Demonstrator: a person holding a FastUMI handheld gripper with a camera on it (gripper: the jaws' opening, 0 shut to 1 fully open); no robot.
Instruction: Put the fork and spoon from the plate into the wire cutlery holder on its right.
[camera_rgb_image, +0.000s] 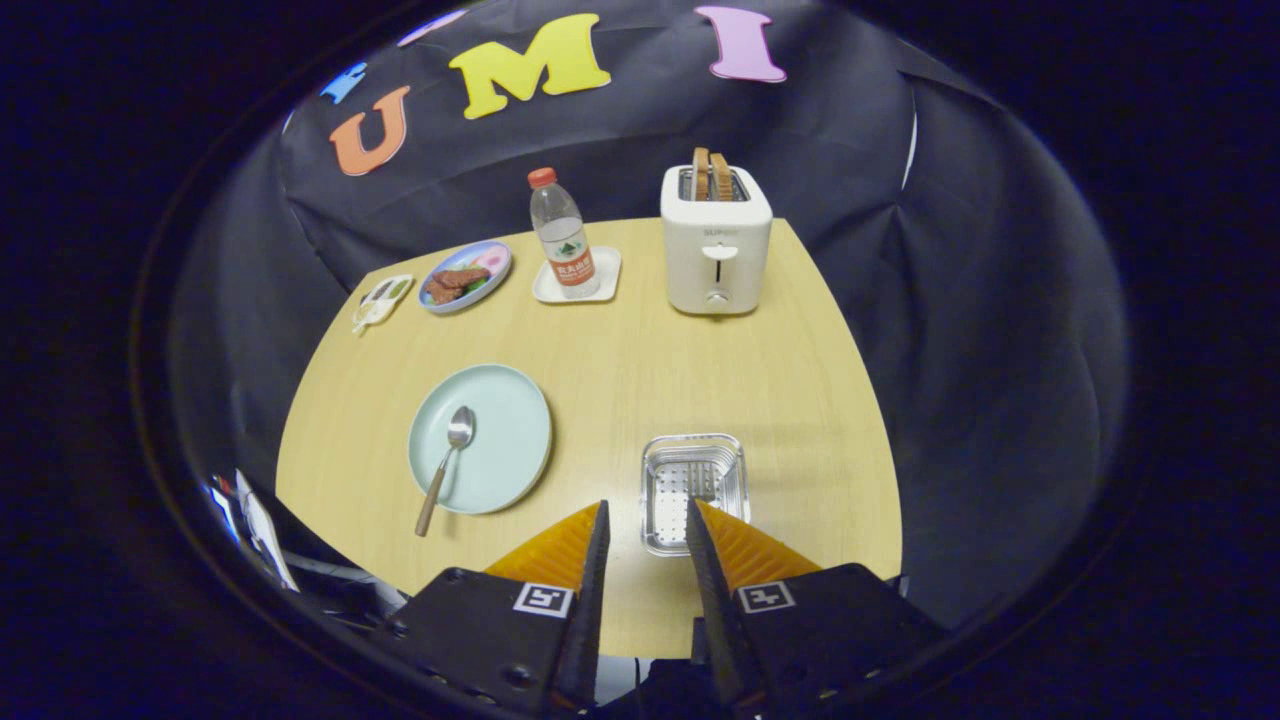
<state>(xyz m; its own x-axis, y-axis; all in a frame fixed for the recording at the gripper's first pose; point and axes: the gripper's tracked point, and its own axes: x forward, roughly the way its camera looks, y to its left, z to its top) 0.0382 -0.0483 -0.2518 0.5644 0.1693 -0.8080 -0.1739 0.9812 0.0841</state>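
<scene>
The spoon (449, 462) lies on the pale green plate (505, 445), handle overhanging the near rim. Right of it sits the wire cutlery holder (694, 488) (contents hard to make out), its near edge hidden behind the claw (646, 525), whose fingers stand apart, holding nothing. Far across the worktop (620, 370): a toaster (716, 250) with bread, a bottle (562, 237) on a small tray, a food plate (465, 277).
</scene>
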